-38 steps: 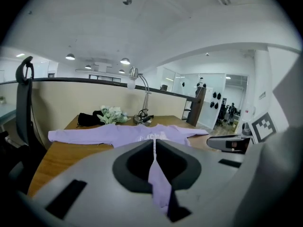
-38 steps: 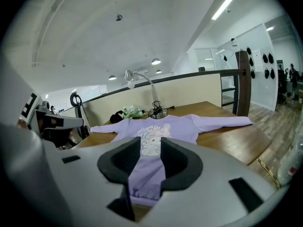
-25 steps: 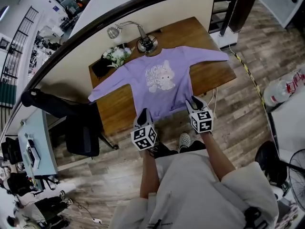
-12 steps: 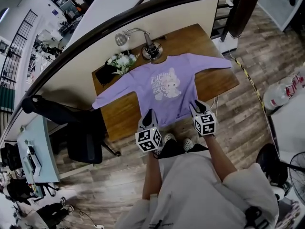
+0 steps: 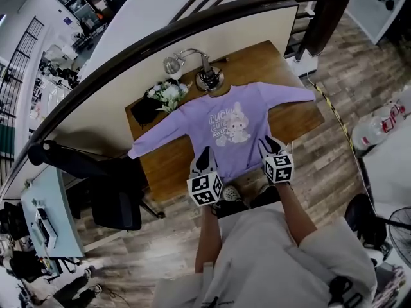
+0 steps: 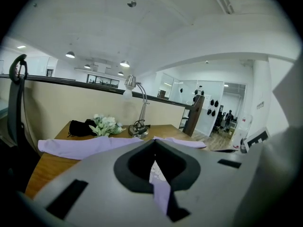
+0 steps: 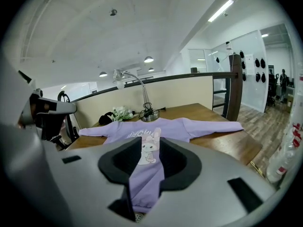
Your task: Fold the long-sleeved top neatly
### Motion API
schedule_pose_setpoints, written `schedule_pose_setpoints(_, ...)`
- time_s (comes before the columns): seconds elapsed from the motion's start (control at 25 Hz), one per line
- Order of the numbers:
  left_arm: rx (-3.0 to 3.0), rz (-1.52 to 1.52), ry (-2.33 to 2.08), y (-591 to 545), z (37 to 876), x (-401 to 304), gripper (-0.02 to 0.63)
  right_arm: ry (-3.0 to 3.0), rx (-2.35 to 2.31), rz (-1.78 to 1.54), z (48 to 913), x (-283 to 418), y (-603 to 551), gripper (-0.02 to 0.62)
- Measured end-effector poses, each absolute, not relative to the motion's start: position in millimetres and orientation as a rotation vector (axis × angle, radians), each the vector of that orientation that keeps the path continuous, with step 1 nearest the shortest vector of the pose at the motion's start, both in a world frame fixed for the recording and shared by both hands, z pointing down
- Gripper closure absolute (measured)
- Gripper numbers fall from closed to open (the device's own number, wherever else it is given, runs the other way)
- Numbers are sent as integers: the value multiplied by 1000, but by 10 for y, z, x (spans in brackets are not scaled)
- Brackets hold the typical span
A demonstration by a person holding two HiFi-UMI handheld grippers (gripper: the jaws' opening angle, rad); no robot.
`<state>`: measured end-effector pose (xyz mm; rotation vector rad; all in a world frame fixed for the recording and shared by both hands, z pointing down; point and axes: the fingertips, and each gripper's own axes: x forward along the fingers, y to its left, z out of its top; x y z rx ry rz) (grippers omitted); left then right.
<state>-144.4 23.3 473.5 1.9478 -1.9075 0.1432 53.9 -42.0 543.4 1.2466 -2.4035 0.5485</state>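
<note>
A purple long-sleeved top (image 5: pixel 225 124) with a white rabbit print lies face up on the wooden table (image 5: pixel 168 167), both sleeves spread out sideways. My left gripper (image 5: pixel 204 156) is at the near left corner of the hem and is shut on it. In the left gripper view, a strip of purple cloth (image 6: pixel 162 193) is pinched between its jaws (image 6: pixel 154 144). My right gripper (image 5: pixel 270 147) holds the near right corner of the hem. The right gripper view shows the hem (image 7: pixel 143 193) caught between the pads (image 7: pixel 146 144), with the top (image 7: pixel 156 126) stretching away behind.
A silver desk lamp (image 5: pixel 209 79), a bunch of white flowers (image 5: pixel 168 93) and a black pouch (image 5: pixel 146 111) stand along the table's far edge. A black chair (image 5: pixel 112 185) is to the left of the table. Plastic bottles (image 5: pixel 379 127) lie on the floor at the right.
Both grippers have shifted slightly and risen a little, still holding the hem. The head view has shifted, so the table sits lower and further right in the picture.
</note>
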Motion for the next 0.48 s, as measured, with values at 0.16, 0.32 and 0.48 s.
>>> schedule_pose_setpoints(0.16,1955,130,-1912,165,4729,-1420,583,-2399,1264,558,5410,600,-571,472)
schedule_pose_setpoints(0.32,1922,135,-1962,70,4739,-1465,583,-2418,1287,573,5390,716,-837,472)
schedule_pose_setpoints(0.48,1870,96,-2028,-101,4689,-1358,583,-2451,1237,617,5472,848,-1109,472)
